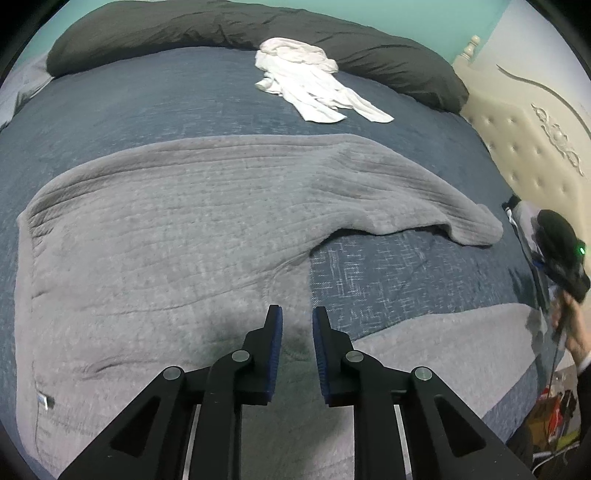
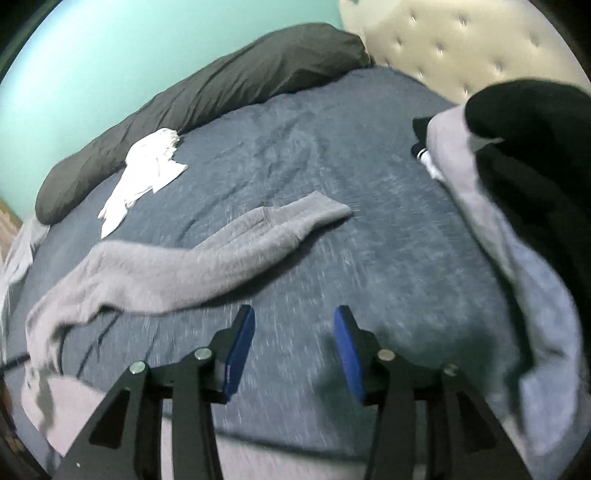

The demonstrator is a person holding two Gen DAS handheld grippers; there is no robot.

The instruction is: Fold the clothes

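Both pairs of jaws stand apart with nothing between them: on our left gripper point(image 1: 297, 328) the gap is narrow, and on our right gripper point(image 2: 294, 332) it is wider. Starting at the left, the grey garment point(image 1: 166, 229) lies spread flat on the blue bedspread point(image 1: 406, 273), its body broad beneath the left gripper, which hovers just above its near part. One sleeve point(image 1: 424, 206) runs out to the right across the bedspread, and a second stretch of grey cloth crosses the near right corner of the left view. We read it as a long-sleeved top, though the neckline is hidden from us. Farther back, a crumpled white garment point(image 1: 306, 81) rests against the long dark pillow point(image 1: 184, 26), plainly not folded. Moving right, the right view, somewhat blurred, shows the same grey sleeve point(image 2: 221, 243) reaching toward the middle of the bed, with our right gripper over bare bedspread just beside it. At the far right a loose heap of pale lilac cloth point(image 2: 535, 295) and black cloth point(image 2: 535, 147) lies near the tufted headboard point(image 2: 461, 44); we cannot tell whether it is stacked or merely dropped. As we judge it, no neat folded pile shows, the grey garment is laid out flat with its sleeves extended, and the white one waits in a crumple, so most of the folding appears to remain.
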